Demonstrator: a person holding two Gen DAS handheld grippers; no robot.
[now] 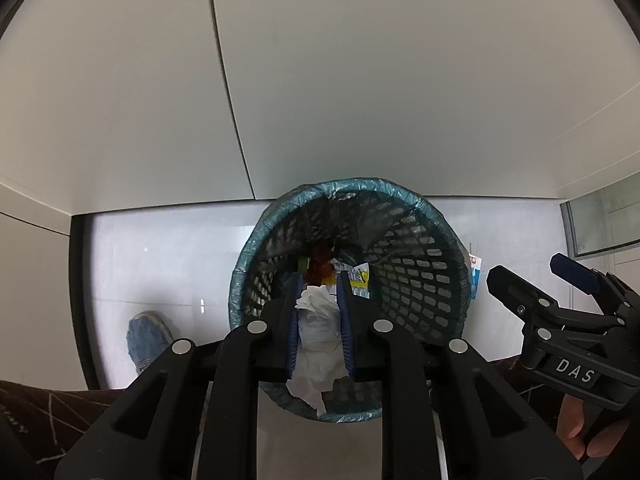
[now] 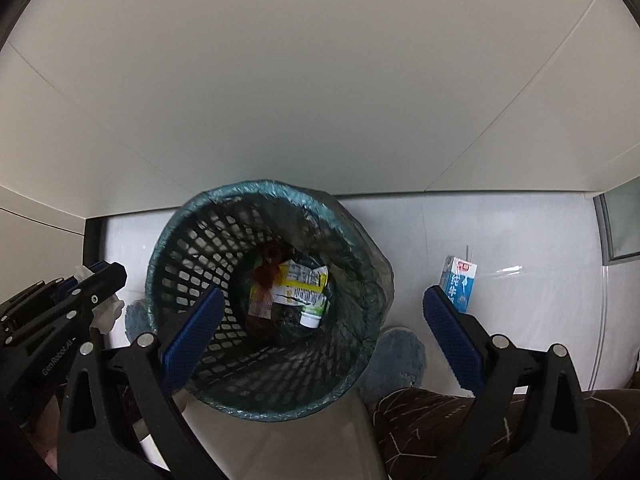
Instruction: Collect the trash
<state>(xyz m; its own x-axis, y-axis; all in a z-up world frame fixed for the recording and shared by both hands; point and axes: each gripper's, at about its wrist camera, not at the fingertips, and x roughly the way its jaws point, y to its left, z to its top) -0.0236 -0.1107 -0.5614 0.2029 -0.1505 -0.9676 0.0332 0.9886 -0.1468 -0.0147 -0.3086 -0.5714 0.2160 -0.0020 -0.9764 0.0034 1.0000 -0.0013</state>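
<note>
- The left gripper (image 1: 320, 300) pinches a crumpled white tissue (image 1: 318, 322) between its two blue pads (image 1: 294, 320); both pads press on the wad, which bulges past them above and hangs out below.
- The tissue's long axis runs along the fingers, and its loose end trails back toward the gripper body.
- The tissue hangs over the near part of the open mouth of the bin (image 1: 420, 292), a black mesh basket with a teal liner, standing on the pale floor (image 1: 160, 256) close to the wall.
- The left gripper points steeply down into the bin.
- The right gripper (image 2: 320, 316) also points steeply down; its jaws stand wide apart with nothing between them, one finger over the bin, the other beside it.
- A milk carton (image 2: 458, 282) stands upright on the floor, just beside the bin.
</note>
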